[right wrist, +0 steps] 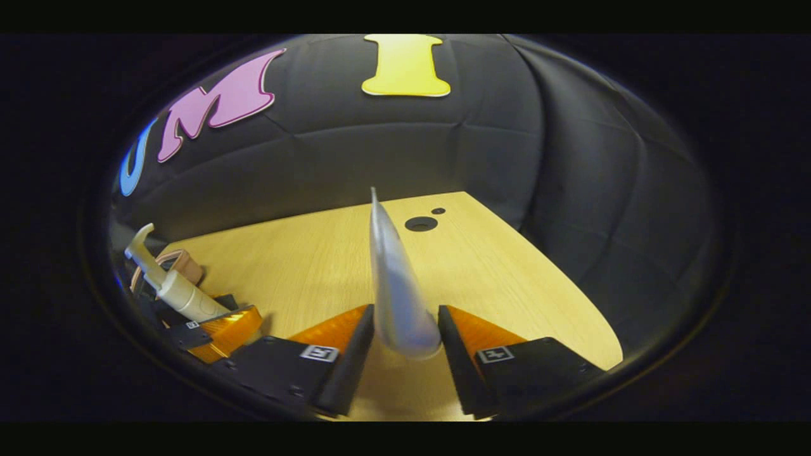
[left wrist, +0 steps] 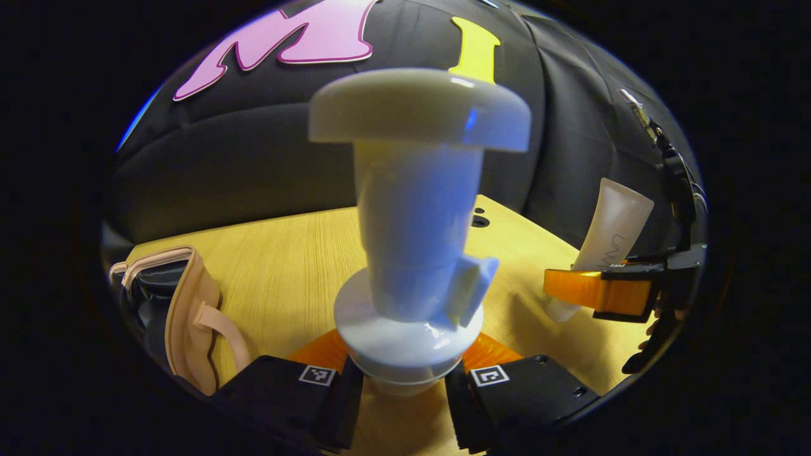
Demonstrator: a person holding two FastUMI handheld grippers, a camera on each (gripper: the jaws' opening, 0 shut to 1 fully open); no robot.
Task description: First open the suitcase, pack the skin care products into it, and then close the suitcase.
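Note:
My left gripper (left wrist: 404,380) is shut on a white pump bottle (left wrist: 415,240), which stands upright and very close in the left gripper view. At the right of that view, my right gripper (left wrist: 602,294) holds a pale squeeze tube (left wrist: 614,231) above the table. In the right gripper view the right gripper (right wrist: 405,342) is shut on that tube (right wrist: 394,285), seen edge-on. The left gripper (right wrist: 222,326) and its pump bottle (right wrist: 174,288) sit at the far left. A small pink suitcase (left wrist: 187,310) lies at the table's left, its dark lining showing.
The wooden table (right wrist: 304,253) has a round cable hole (right wrist: 421,223) near its far edge. Black cloth wall stands behind and to the right. Bare wood stretches between the suitcase and both grippers.

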